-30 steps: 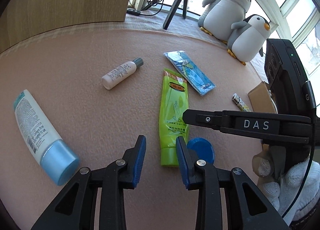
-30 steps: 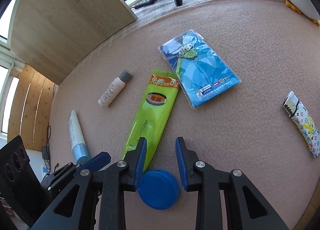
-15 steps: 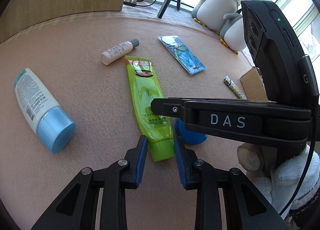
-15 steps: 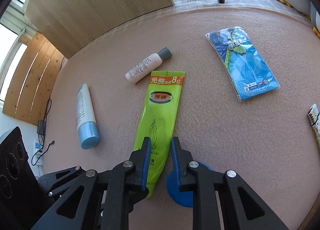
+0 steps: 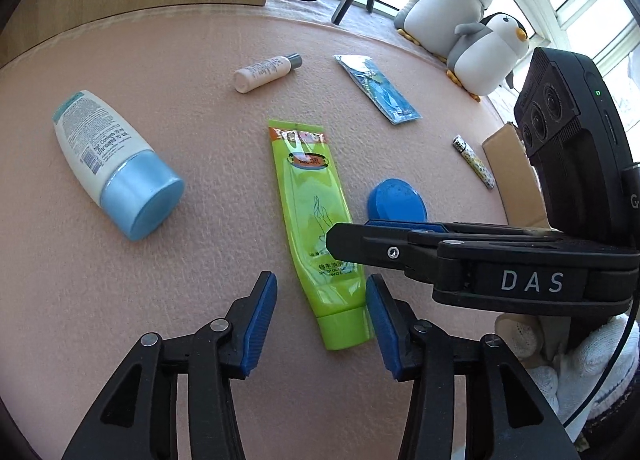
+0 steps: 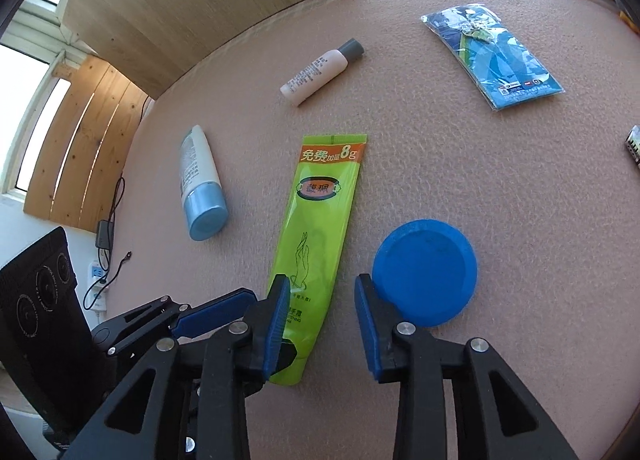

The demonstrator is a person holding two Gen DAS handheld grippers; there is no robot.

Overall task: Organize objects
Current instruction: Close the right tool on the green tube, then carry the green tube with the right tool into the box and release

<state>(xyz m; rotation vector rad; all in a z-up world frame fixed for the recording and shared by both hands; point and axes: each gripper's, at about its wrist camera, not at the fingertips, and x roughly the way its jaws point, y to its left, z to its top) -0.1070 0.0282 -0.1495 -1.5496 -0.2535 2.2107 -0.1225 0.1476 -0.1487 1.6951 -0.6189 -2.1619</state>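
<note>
Hovering low over the pink felt table (image 5: 120, 280), both grippers stand with their jaws wide apart and hold nothing. Nearest, the left gripper (image 5: 320, 310) has the capped end of the green tube (image 5: 308, 196) lying between its blue pads, closer to the right-hand pad, though I cannot tell whether either pad touches it. In the right wrist view the right gripper (image 6: 322, 322) straddles the same tube's lower part; its left finger covers a strip of the tube, and the dark tip of the left gripper hides the cap corner. The right gripper's arm crosses the left wrist view and cuts off the near edge of the blue round lid (image 5: 397, 201), which lies just beside the tube; in the right wrist view the lid (image 6: 426, 272) sits just ahead of the right finger, seemingly touching its tip. A gloved hand (image 5: 580, 356) shows partly at the frame corner. Farther out lie the white tube with a light-blue cap (image 5: 110, 158), well apart to the left, then a patterned lighter (image 5: 474, 166) beside a cardboard piece (image 5: 510, 168) that is mostly hidden. Beyond them are a small white bottle (image 5: 266, 70) and a blue packet (image 5: 378, 88), its print too small to read. Farthest, two plush penguins (image 5: 468, 16) sit by the window.
</note>
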